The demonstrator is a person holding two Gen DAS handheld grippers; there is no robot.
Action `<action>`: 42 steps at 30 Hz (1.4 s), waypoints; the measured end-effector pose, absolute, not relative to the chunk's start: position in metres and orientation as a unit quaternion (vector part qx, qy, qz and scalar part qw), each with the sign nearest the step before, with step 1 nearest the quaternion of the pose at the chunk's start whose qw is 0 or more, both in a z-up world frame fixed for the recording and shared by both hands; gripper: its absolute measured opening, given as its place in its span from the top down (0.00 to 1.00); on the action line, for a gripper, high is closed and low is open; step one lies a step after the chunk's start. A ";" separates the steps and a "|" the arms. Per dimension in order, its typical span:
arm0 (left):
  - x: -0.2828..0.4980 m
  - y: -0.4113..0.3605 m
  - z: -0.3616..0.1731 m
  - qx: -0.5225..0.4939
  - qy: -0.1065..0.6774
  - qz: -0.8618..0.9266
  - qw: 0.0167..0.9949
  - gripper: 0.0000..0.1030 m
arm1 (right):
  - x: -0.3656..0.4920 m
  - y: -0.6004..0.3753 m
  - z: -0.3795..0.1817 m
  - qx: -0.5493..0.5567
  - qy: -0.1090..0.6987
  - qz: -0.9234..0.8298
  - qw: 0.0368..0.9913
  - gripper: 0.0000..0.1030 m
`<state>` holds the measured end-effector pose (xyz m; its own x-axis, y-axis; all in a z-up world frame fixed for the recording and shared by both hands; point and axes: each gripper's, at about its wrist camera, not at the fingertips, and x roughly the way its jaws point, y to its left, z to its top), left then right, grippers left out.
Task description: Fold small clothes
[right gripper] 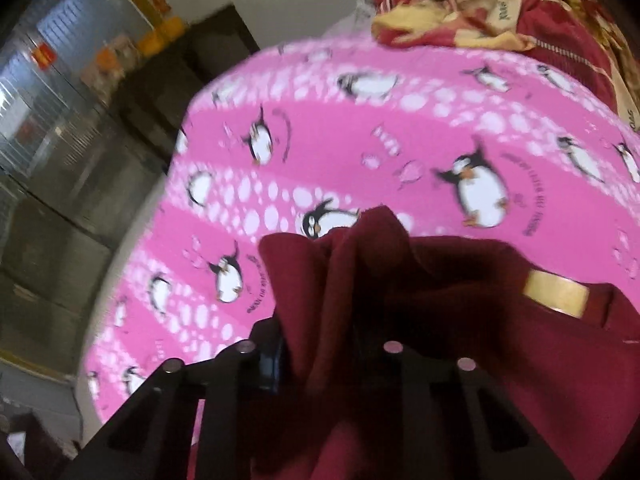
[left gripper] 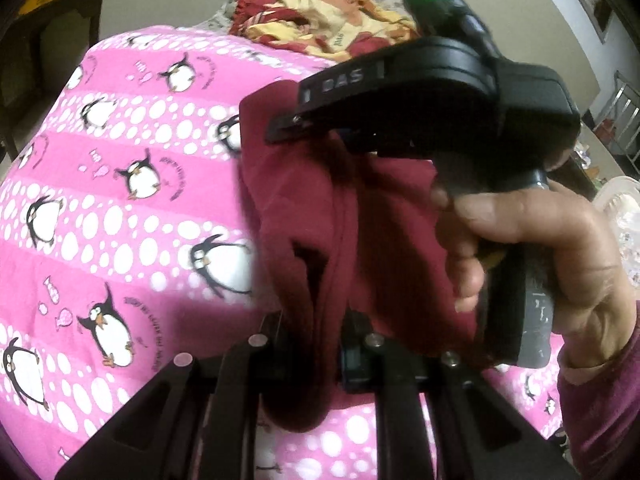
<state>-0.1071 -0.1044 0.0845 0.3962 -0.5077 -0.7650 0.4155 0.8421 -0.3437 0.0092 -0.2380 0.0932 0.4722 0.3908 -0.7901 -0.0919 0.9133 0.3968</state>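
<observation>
A small maroon garment (left gripper: 316, 216) hangs bunched above a pink penguin-print bedsheet (left gripper: 120, 208). My left gripper (left gripper: 312, 344) is shut on its lower folds. My right gripper (left gripper: 288, 124), held in a hand, is shut on the garment's upper edge, just ahead of the left one. In the right wrist view the maroon garment (right gripper: 400, 280) fills the lower middle and covers my right gripper (right gripper: 320, 344), which is shut on the cloth. A tan label (right gripper: 556, 292) shows on the garment. The fingertips of both grippers are hidden by cloth.
A pile of red and yellow clothes (left gripper: 328, 16) lies at the far end of the bed, also in the right wrist view (right gripper: 500, 8). Dark furniture (right gripper: 192, 72) and shelving stand beyond the bed's left edge. A chair and clutter stand at the right (left gripper: 616, 120).
</observation>
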 end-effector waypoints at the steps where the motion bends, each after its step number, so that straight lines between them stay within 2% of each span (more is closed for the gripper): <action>1: -0.110 -0.110 0.088 -0.043 0.472 -0.278 0.835 0.86 | 0.005 -0.242 0.098 0.151 0.489 0.142 0.847 0.75; 7: -0.124 -0.139 0.104 -0.005 0.469 -0.274 0.840 0.86 | -0.020 -0.269 0.118 0.160 0.464 0.144 0.860 0.78; 23: -0.164 -0.219 0.142 0.035 0.454 -0.343 0.822 0.86 | -0.092 -0.380 0.150 0.219 0.420 0.112 0.874 0.80; 33: -0.187 -0.305 0.126 0.082 0.466 -0.384 0.793 0.86 | -0.135 -0.470 0.125 0.273 0.412 0.062 0.867 0.81; 42: -0.190 -0.335 0.098 0.091 0.487 -0.375 0.783 0.86 | -0.143 -0.500 0.086 0.321 0.421 0.017 0.848 0.82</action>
